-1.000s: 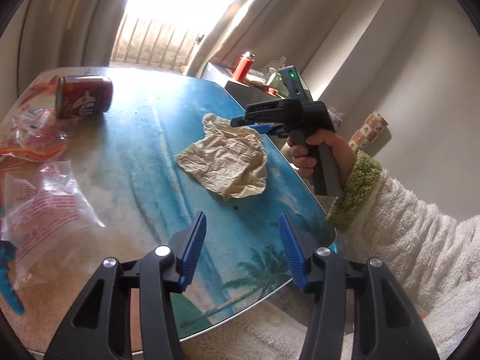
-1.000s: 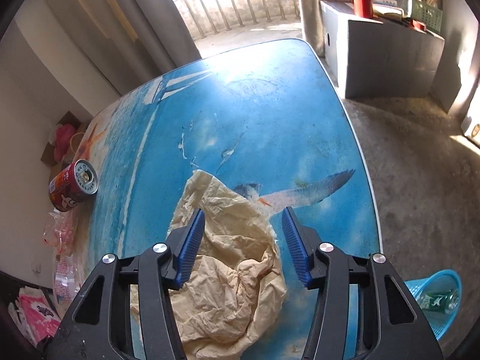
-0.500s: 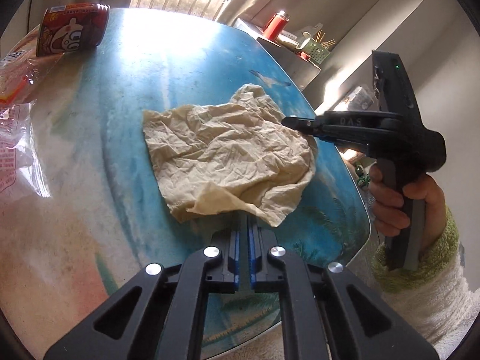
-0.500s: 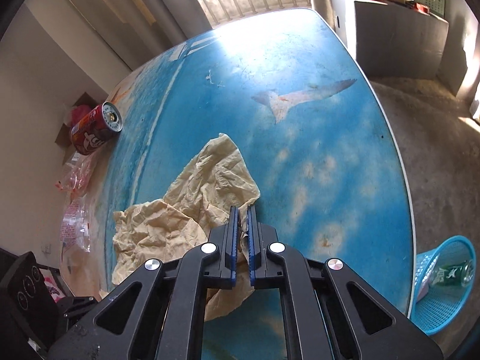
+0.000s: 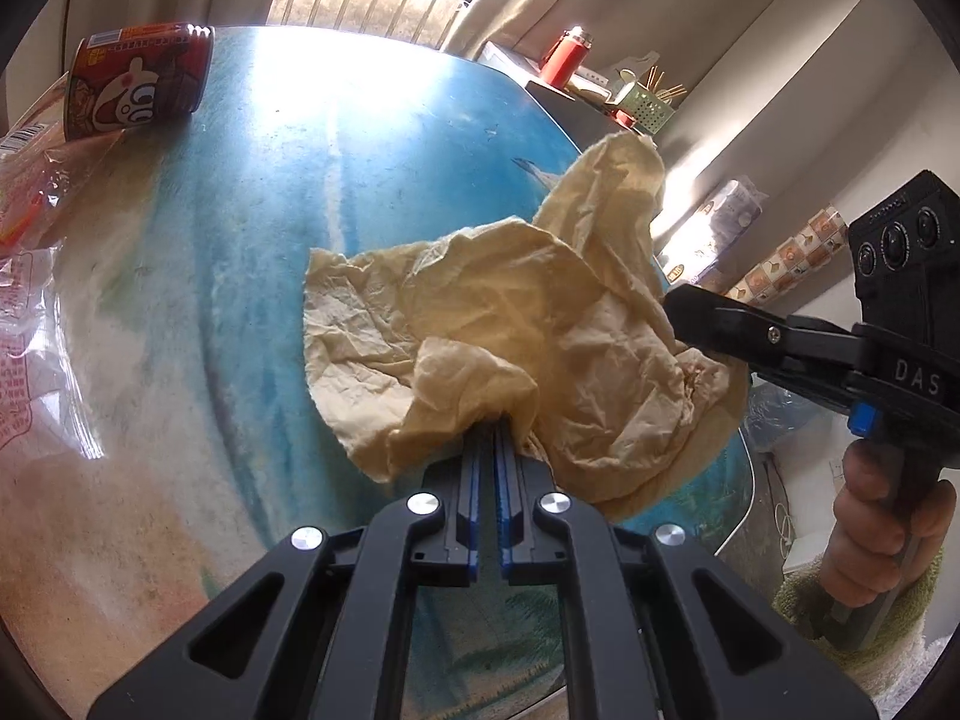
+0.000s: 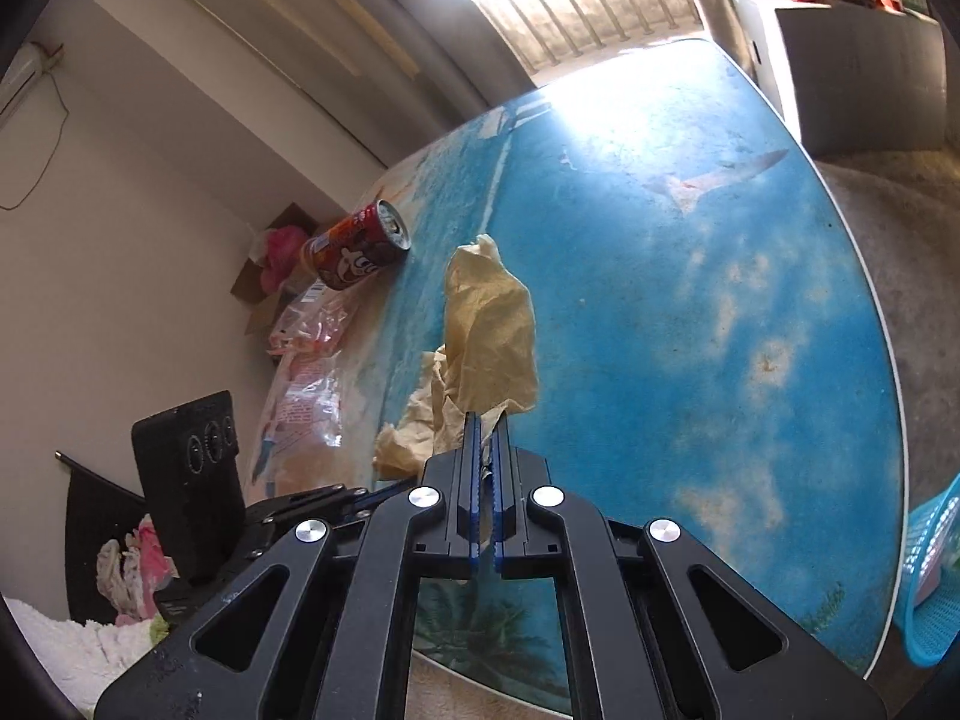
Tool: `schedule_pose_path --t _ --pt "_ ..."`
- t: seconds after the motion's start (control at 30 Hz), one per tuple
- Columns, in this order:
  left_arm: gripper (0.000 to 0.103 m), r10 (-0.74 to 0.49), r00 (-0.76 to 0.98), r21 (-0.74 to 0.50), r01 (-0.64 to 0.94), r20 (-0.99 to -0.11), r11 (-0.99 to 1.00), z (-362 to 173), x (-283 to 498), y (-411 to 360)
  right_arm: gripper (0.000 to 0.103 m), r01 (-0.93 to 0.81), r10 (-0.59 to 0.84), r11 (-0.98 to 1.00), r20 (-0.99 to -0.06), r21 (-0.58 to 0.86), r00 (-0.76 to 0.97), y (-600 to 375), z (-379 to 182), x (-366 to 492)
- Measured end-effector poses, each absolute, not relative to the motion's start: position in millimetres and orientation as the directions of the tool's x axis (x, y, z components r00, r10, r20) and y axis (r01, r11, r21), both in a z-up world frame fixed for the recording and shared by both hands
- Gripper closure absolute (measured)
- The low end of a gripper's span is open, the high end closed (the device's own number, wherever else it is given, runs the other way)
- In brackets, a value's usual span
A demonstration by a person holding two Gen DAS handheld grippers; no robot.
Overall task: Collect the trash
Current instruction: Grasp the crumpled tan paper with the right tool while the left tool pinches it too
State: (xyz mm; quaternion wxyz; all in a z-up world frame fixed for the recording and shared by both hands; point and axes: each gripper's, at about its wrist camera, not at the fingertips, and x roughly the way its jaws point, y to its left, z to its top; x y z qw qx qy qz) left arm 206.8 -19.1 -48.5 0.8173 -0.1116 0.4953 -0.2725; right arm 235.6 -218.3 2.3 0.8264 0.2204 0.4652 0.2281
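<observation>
A crumpled tan paper sheet (image 5: pixel 480 324) is lifted partly off the blue beach-print table (image 5: pixel 336 150). My left gripper (image 5: pixel 487 429) is shut on its near edge. My right gripper (image 6: pixel 486 420) is shut on another edge of the paper (image 6: pixel 492 324); it shows in the left wrist view (image 5: pixel 675 303) at the paper's right side. A red can (image 5: pixel 135 81) lies on its side at the table's far left, also in the right wrist view (image 6: pixel 357 246). Clear plastic wrappers (image 5: pixel 30 276) lie beside it.
A blue plastic basket (image 6: pixel 933 582) stands on the floor past the table's right edge. A grey cabinet (image 6: pixel 840 60) with a red bottle (image 5: pixel 564 57) stands behind the table. A curtained window is at the back.
Both grippers closed on the paper and raised it; the paper is now bunched and pulled up between them, with both hands drawn closer together.
</observation>
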Motion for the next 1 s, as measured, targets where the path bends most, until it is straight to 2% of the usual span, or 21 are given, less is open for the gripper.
schedule_pose_path --t 0.33,0.63,0.73,0.87,1.0 --pt "0.099 -0.602 0.339 -0.498 0.348 -0.723 0.794 -52 198 -7 0.102 -0.194 0.674 0.738 -0.689 0.647 0.265 -181 -35 264" --pt "0.098 -0.560 0.351 -0.467 0.319 -0.750 0.825 -47 182 11 0.102 -0.198 0.645 0.764 -0.740 0.614 0.190 -170 -50 269" --pt "0.098 -0.579 0.380 -0.491 0.308 -0.721 0.815 -37 175 22 0.102 -0.203 0.639 0.769 -0.745 0.606 0.194 -168 -50 268" --pt "0.098 -0.634 0.452 -0.559 0.306 -0.627 0.771 -20 174 35 0.102 -0.200 0.640 0.768 -0.743 0.608 0.196 -167 -53 270" --pt "0.098 -0.620 0.476 -0.534 0.320 -0.623 0.782 -16 189 26 0.102 -0.205 0.634 0.773 -0.749 0.601 0.193 -167 -53 270"
